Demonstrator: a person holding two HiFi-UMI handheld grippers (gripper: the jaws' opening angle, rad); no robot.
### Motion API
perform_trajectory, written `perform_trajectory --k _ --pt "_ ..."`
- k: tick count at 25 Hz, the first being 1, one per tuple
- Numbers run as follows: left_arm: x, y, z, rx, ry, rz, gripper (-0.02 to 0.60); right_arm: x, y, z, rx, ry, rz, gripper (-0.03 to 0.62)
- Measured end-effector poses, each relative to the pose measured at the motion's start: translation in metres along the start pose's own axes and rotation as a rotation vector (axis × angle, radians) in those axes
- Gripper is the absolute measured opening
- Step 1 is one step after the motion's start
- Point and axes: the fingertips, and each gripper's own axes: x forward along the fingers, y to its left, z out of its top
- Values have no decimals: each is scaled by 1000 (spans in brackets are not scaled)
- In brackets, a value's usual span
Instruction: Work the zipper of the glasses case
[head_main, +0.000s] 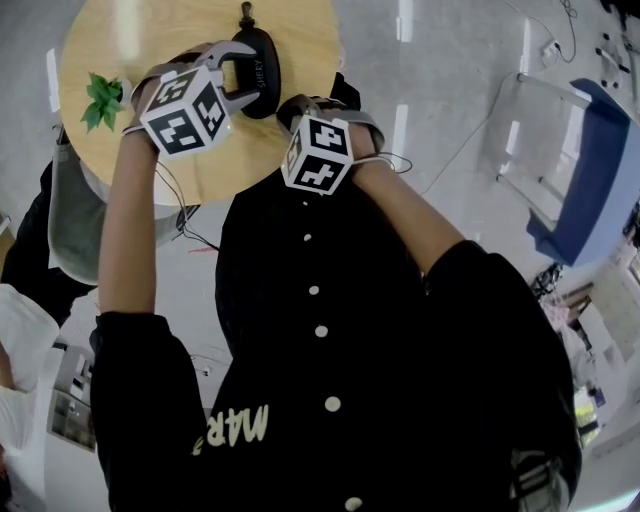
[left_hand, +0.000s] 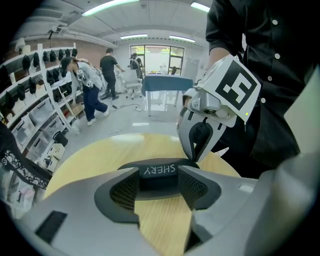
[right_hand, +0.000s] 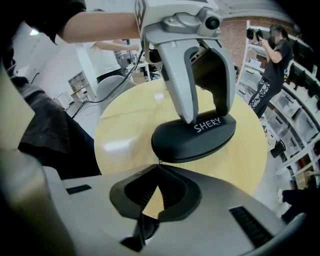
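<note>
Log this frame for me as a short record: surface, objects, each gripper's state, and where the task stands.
surface: round wooden table
task object: black glasses case, printed SHERY, lying closed on the table
other: green leafy sprig near the table's edge
left gripper: jaws wide, astride the case
right gripper: jaws together, tips at the case's near rim; what they pinch is too small to tell
status: case not yet opened

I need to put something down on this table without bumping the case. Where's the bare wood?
In the head view, bare wood lies at the table's far left, between the plant and the glasses case, plus a narrower strip right of the case. The near edge is crowded: the left gripper straddles the case and the shut right gripper sits at its end.
</note>
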Motion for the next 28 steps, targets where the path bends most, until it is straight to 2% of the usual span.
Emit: perform_trajectory --k 5,8,12,14,18,24,28 --pt "0 0 0 -2 -3 -3 232 1 6 3 48 -12 4 8" --pt "0 0 0 -5 -7 -4 232 3 12 8 142 -23 25 8" --pt "1 1 0 -5 -13 -3 232 7 15 15 277 -45 6 8" --pt "1 1 -1 -5 -15 -4 232 9 16 18 395 -59 0 8" --pt "1 1 0 -5 -20 -6 232 12 19 26 722 -136 15 7" --pt "1 1 1 2 -26 -9 232 15 14 33 1138 -245 -11 8" --pt "1 1 2 6 -30 -11 232 14 12 35 1319 -287 -50 8"
